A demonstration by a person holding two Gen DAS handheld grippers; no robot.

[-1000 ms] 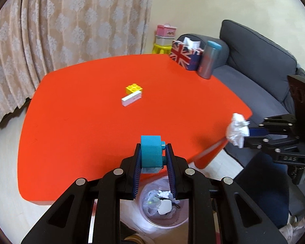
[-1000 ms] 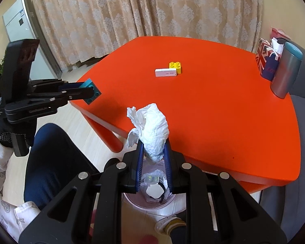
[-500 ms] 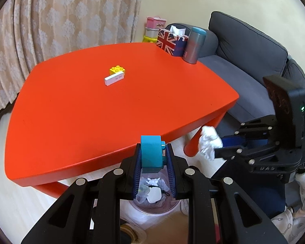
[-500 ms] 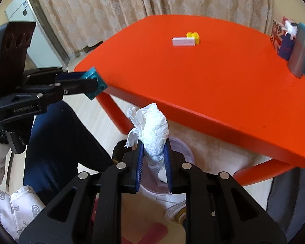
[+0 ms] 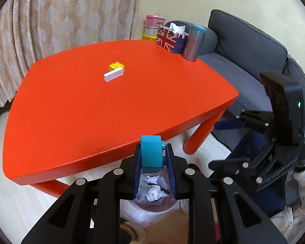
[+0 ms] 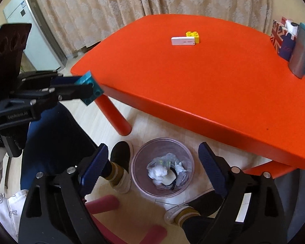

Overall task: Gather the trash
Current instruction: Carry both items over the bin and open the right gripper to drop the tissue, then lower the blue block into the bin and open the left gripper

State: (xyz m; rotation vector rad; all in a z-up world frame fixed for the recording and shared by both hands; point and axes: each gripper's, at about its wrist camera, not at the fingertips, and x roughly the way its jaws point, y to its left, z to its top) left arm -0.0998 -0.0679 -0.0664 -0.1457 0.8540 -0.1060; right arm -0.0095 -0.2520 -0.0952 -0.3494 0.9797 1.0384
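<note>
Crumpled white tissue [image 6: 159, 171] lies in bin [image 6: 140, 185]; right gripper [image 6: 152, 167] spread wide above; left gripper [image 5: 153, 158] clamps teal block [image 5: 151, 152].

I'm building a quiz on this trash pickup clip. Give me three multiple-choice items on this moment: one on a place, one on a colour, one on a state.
1. Where is the trash bin?
A. on the sofa
B. on the floor beside the red table
C. on the table

2. What colour is the block in the left gripper?
A. teal
B. yellow
C. white

3. How is the right gripper?
A. shut on a tissue
B. shut on a block
C. open, holding nothing

Answers: 1 B, the bin stands on the floor below the table edge. 2 A, the pads clamp a teal block. 3 C, its jaws stand wide apart above the bin.
</note>
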